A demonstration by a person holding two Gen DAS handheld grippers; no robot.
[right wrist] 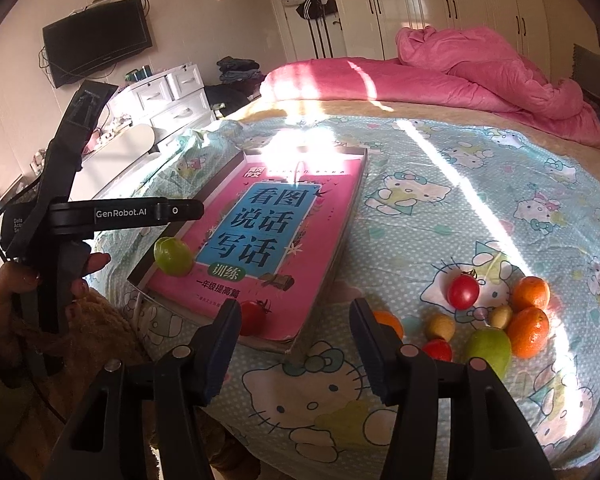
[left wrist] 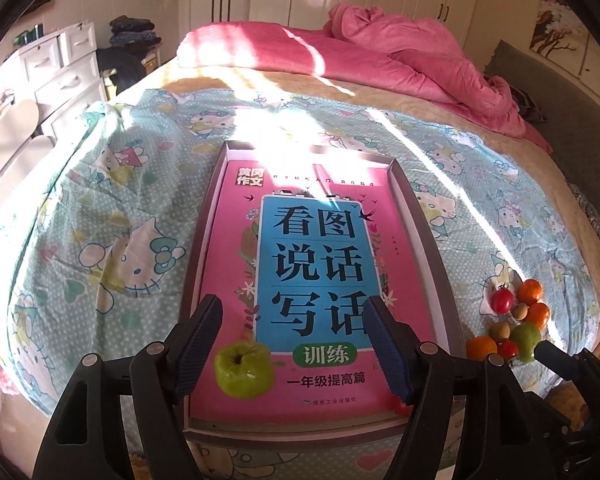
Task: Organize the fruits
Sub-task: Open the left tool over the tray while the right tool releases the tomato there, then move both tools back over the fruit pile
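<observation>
With a green apple [left wrist: 242, 364] and a tomato [right wrist: 253, 316] on the tray [left wrist: 428, 232], both the left gripper [left wrist: 288, 344] and the right gripper [right wrist: 292, 344] stand open-jawed and empty, so next comes reaching the fruit pile [right wrist: 496, 320] at three o'clock.

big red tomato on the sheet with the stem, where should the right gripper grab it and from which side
Grip the big red tomato across its round middle, coming from above. Its stem points up and back, and it stands apart at the pile's far left, so the fingers probably have room on both sides.

Green apple [left wrist: 242, 365] on pink book [left wrist: 300, 280]; left gripper [left wrist: 296, 344] jaws apart.
</observation>
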